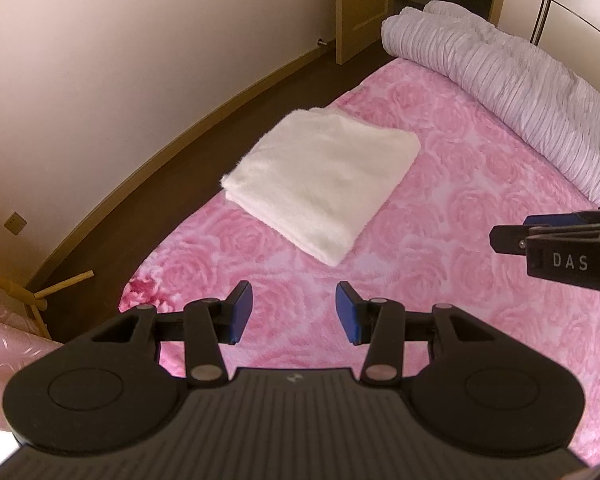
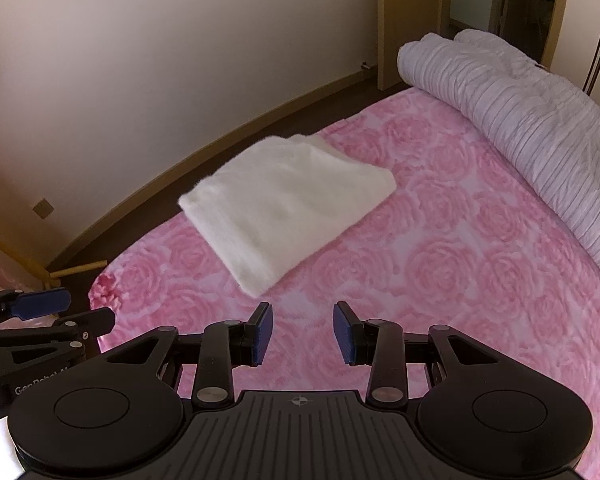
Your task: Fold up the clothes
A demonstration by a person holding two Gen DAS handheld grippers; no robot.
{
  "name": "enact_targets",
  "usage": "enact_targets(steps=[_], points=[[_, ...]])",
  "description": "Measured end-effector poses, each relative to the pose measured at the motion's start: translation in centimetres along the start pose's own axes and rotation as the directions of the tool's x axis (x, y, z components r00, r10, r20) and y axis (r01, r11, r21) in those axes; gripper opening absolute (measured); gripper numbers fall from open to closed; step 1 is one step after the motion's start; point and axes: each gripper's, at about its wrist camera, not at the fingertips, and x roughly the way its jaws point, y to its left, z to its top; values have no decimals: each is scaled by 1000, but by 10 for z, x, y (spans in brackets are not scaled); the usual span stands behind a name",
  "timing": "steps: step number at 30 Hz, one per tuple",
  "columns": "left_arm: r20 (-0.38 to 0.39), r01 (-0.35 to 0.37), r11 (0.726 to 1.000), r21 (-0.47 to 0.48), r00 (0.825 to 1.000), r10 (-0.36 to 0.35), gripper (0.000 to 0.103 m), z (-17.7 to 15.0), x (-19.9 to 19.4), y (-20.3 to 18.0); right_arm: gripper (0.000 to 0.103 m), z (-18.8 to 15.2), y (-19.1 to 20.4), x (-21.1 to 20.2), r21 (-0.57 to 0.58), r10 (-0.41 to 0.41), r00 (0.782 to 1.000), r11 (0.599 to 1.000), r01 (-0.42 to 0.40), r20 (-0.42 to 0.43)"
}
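A cream fluffy garment lies folded into a neat rectangle on the pink rose-patterned bedspread, close to the bed's left edge. The right wrist view shows the same folded garment ahead and slightly left. My left gripper hovers over the bedspread short of the garment's near corner, jaws apart with nothing between its blue pads. My right gripper stands likewise open and empty just short of that corner. Each gripper shows at the edge of the other's view: the right one and the left one.
A rolled lilac ribbed duvet lies along the far right side of the bed. Dark floor and a pale wall with a wooden skirting run along the bed's left edge. A wooden door stands at the back.
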Motion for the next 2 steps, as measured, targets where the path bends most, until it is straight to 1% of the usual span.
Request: enact_targets(steps=[2], points=[[7,-1,1000,-1,1000,1,42,-2,-3,2,38,-1,3,-3,-1,-1,1000,1000,1,6]])
